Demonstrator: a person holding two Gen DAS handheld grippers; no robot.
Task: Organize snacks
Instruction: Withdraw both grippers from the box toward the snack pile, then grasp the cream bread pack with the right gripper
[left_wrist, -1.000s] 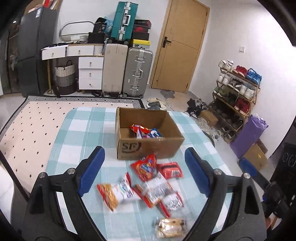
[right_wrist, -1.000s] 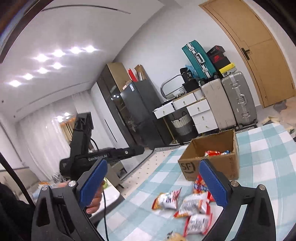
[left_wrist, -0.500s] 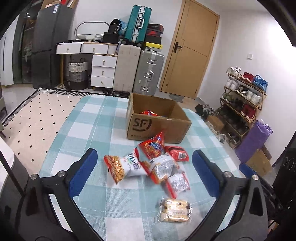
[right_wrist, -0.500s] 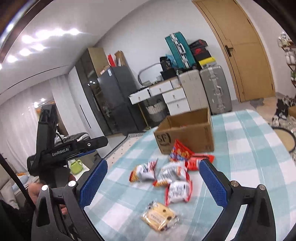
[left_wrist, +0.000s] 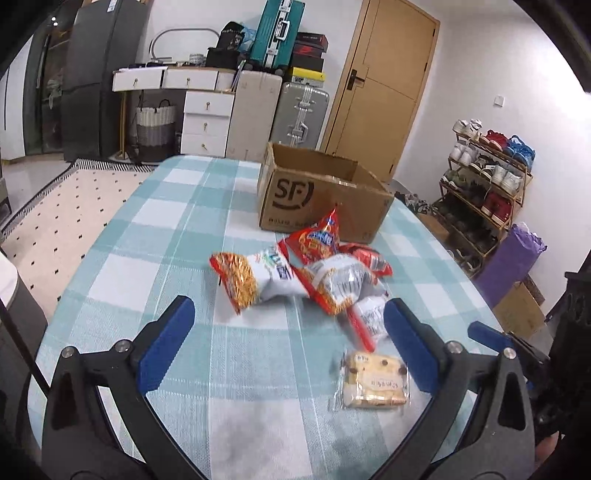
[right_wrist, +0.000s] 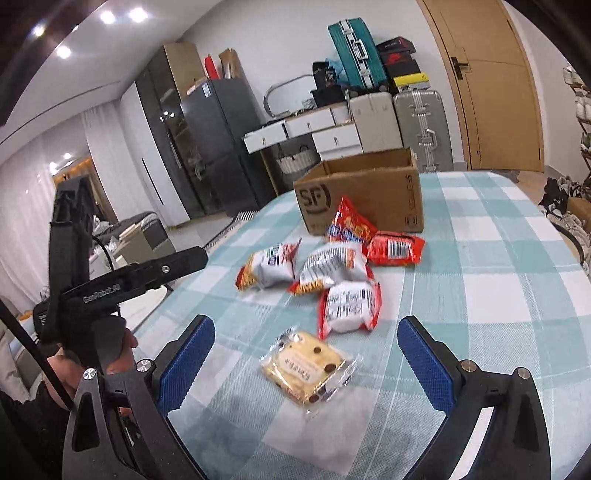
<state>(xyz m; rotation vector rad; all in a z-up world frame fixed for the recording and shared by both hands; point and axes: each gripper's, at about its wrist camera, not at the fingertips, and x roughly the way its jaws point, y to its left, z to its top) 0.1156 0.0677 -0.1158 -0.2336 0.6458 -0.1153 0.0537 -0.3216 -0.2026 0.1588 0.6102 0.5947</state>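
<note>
An open cardboard SF box (left_wrist: 321, 195) stands on the checked tablecloth (left_wrist: 166, 236); it also shows in the right wrist view (right_wrist: 365, 192). Several snack bags lie in a heap in front of it: a white and orange bag (left_wrist: 255, 277), a red bag (left_wrist: 317, 240), a red packet (right_wrist: 395, 249) and a white bag (right_wrist: 349, 306). A clear-wrapped biscuit pack (left_wrist: 373, 380) lies nearest, also in the right wrist view (right_wrist: 304, 365). My left gripper (left_wrist: 288, 347) is open and empty above the cloth, short of the heap. My right gripper (right_wrist: 306, 362) is open, its jaws on either side of the biscuit pack, low over it.
The left hand-held gripper body (right_wrist: 110, 288) shows at the left of the right wrist view. Behind the table stand suitcases (left_wrist: 280, 107), white drawers (left_wrist: 207, 118), a dark fridge (left_wrist: 96, 74) and a door (left_wrist: 384, 92). A shoe rack (left_wrist: 484, 188) stands at the right.
Both grippers have come down and closer to the table. The snack heap and biscuit pack now look nearer, and the box's inside is out of view. Both stay open.
</note>
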